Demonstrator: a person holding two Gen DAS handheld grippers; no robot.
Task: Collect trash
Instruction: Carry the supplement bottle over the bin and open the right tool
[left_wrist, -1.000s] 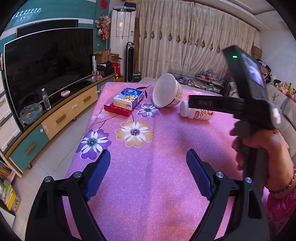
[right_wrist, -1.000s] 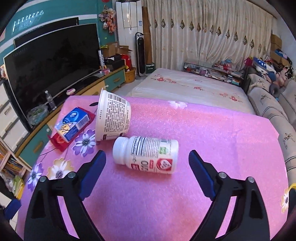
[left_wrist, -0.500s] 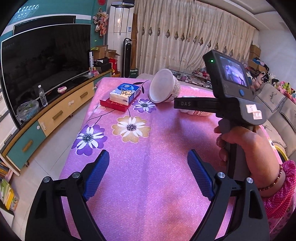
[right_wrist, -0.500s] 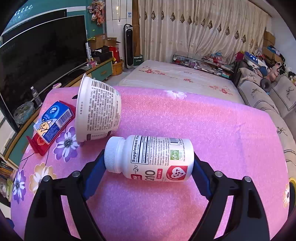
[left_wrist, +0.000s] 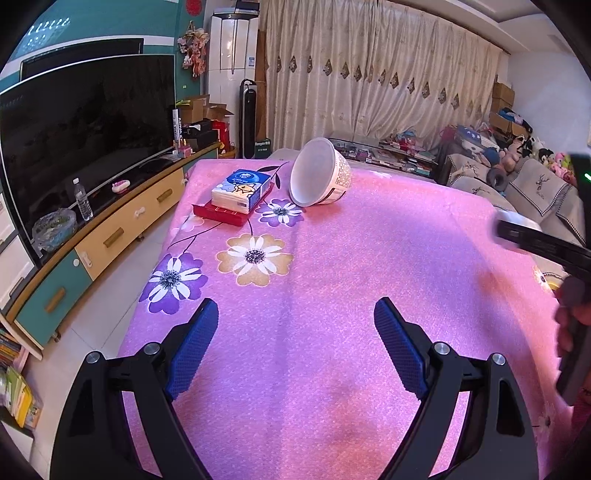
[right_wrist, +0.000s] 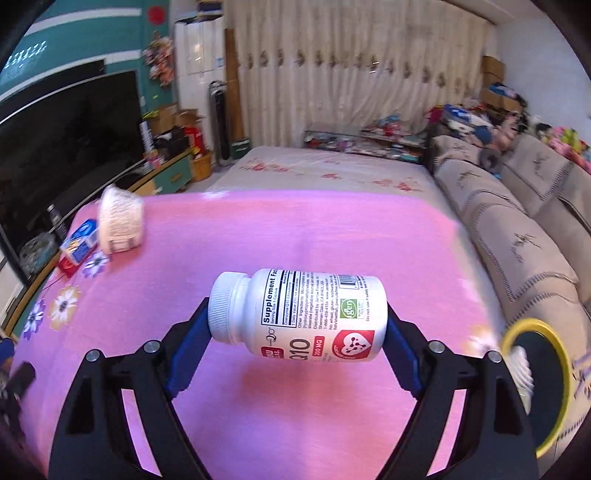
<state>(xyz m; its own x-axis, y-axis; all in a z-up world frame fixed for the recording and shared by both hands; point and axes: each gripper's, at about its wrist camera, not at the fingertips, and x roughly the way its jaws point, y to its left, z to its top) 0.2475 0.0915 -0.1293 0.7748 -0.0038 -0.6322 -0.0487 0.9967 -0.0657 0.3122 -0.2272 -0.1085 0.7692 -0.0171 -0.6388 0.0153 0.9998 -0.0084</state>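
Observation:
My right gripper is shut on a white supplement bottle, held sideways, cap to the left, lifted above the pink tablecloth. A white paper cup lies on its side at the table's far left; it also shows in the left wrist view, mouth toward me. My left gripper is open and empty, low over the near part of the table. A yellow-rimmed bin with white trash inside stands at the right, below the table edge.
A blue tissue pack lies on a red box left of the cup. A TV cabinet runs along the left, a sofa along the right. The right hand-held device shows at the right edge.
My right gripper closed on the bottle, lifted it off the table and swung right toward the bin. The left gripper stayed open over the table.

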